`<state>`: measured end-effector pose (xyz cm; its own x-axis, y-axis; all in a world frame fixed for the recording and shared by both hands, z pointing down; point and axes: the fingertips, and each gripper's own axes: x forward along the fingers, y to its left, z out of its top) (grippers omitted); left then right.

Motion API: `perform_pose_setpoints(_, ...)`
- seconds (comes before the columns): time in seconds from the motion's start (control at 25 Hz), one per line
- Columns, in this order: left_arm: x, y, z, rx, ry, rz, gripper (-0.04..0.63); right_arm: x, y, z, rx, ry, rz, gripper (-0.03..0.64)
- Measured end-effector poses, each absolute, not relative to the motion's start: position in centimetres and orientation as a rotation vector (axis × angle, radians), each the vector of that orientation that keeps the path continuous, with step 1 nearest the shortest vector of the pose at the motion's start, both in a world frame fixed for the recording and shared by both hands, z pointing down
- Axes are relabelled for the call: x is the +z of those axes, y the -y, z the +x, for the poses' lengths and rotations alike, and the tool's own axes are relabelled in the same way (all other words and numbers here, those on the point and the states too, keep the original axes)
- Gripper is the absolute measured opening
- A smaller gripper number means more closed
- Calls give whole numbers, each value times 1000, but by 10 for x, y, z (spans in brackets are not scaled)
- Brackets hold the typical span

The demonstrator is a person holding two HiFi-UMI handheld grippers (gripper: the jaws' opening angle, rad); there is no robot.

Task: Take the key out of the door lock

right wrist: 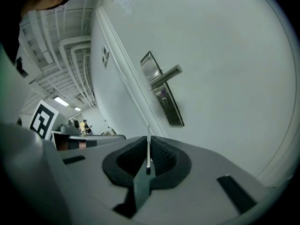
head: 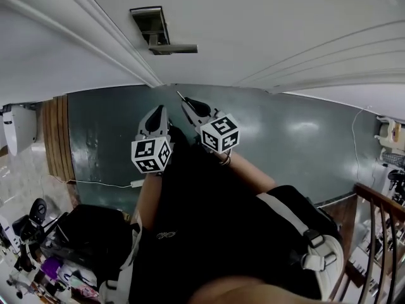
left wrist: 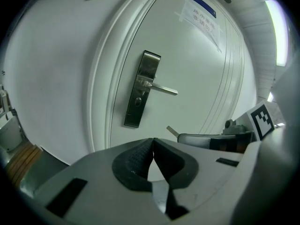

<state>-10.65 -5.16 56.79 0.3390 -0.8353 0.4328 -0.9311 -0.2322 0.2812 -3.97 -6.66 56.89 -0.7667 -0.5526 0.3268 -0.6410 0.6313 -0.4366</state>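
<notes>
Right gripper [right wrist: 149, 150]: clamped on the key [right wrist: 148, 137], which sits edge-on between the pads. Left gripper [left wrist: 153, 146]: closed, empty, just beside it. The lock plate [right wrist: 163, 95] stands well ahead of both, so extraction appears complete. Next, carry the key clear without loosening the grip. The pads hide the key's head, and the keyhole is too small to check.

Floor [head: 297, 138]: dark grey-green, glossy, with pale reflections. A white cable [head: 95, 183] lies on it at 8 o'clock. A thin white cord [head: 353, 145] trails over it at 3 o'clock. A black bag [head: 88, 233] sits at 7 o'clock beside indistinct clutter. Wooden boarding [head: 57, 138] borders it at 9 o'clock. The white door [head: 266, 24] carries a metal lock plate [head: 150, 25] at 11 o'clock.
</notes>
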Motion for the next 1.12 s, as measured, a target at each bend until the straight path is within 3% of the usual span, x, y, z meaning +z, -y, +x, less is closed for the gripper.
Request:
perform_pose_setpoints(0.36, 549, 24, -78, 179, 1618, 2119, 23, 548, 42, 9, 643, 2726, 1016, 31)
perform_pose_setpoints(1.12, 385, 26, -47, -90, 1815, 2457, 23, 388, 44, 39, 24, 2941, 1208, 31)
